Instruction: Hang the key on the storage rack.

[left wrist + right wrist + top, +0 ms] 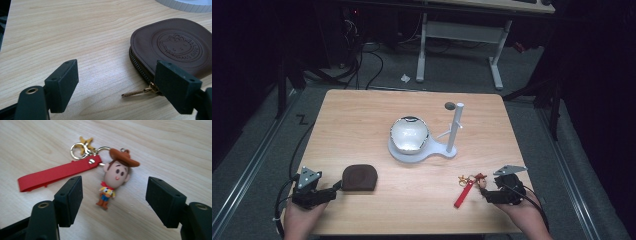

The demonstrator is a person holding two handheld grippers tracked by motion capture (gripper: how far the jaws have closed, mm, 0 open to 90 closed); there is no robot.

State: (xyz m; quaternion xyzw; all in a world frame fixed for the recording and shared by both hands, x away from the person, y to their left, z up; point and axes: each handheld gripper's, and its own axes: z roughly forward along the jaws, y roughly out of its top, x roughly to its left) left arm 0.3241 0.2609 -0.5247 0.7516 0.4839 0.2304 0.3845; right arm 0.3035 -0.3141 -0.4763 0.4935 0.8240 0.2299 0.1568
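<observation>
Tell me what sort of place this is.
Probably a lab or workshop set up for recording: a lone wooden table on grey carpet, loose cables on the floor behind it, a white desk frame beyond, and dark surroundings.

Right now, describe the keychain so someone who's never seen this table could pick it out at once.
On the wooden table, look at the near right edge, in front of the white stand that holds a round mirror. The keychain lies flat there between the open jaws of the right gripper. It is the one with a red strap, gold star and cowboy figure, unlike the brown pouch at the near left.
</observation>
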